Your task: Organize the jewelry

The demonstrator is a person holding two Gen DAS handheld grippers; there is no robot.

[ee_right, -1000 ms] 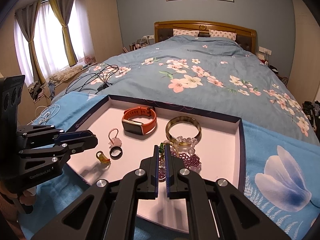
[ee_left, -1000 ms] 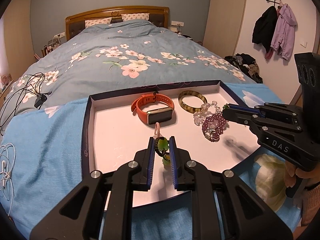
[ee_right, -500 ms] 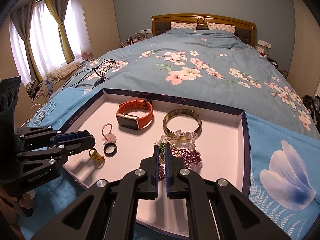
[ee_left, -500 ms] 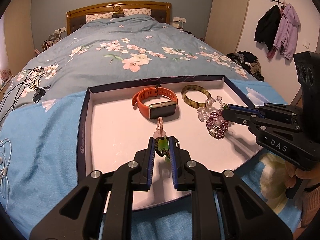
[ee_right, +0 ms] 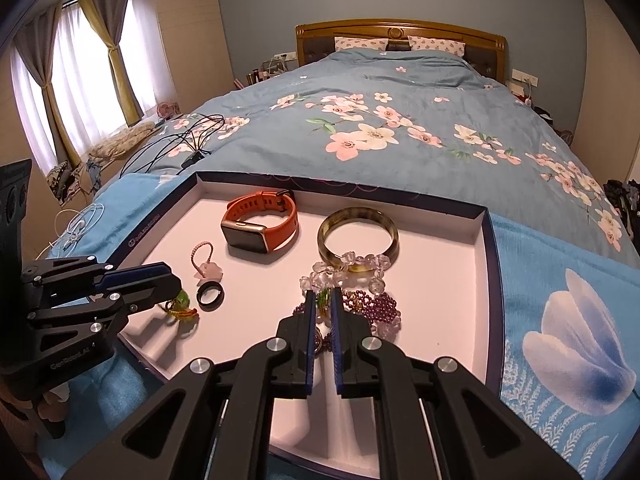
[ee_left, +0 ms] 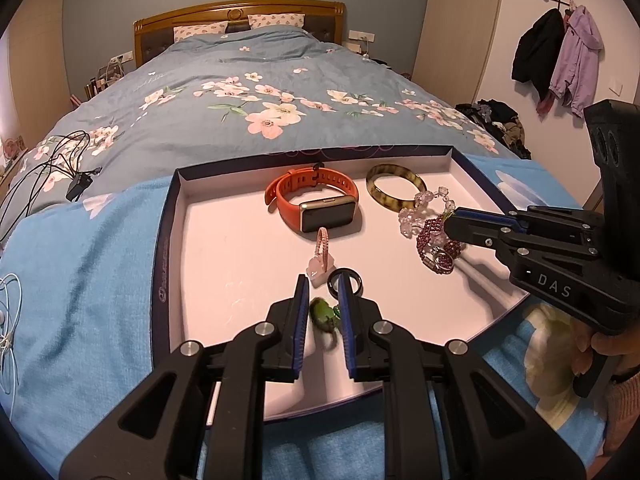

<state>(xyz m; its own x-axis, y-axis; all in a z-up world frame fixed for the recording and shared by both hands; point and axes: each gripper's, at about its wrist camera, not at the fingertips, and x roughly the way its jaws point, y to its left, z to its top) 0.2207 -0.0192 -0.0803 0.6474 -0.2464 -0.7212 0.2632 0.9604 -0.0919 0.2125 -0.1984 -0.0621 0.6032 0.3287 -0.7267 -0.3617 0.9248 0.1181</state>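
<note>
With rings laid out ahead, the left gripper [ee_left: 323,286] was opening off the green ring [ee_left: 325,315] between its jaws, while the right gripper [ee_right: 321,299], nearly closed, pinched the tangled bracelets [ee_right: 368,304].

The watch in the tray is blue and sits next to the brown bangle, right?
Not quite. The watch has an orange strap, not blue. The rest holds: it lies in the tray beside the brown bangle. The right wrist view shows this, and the left wrist view agrees.
</note>
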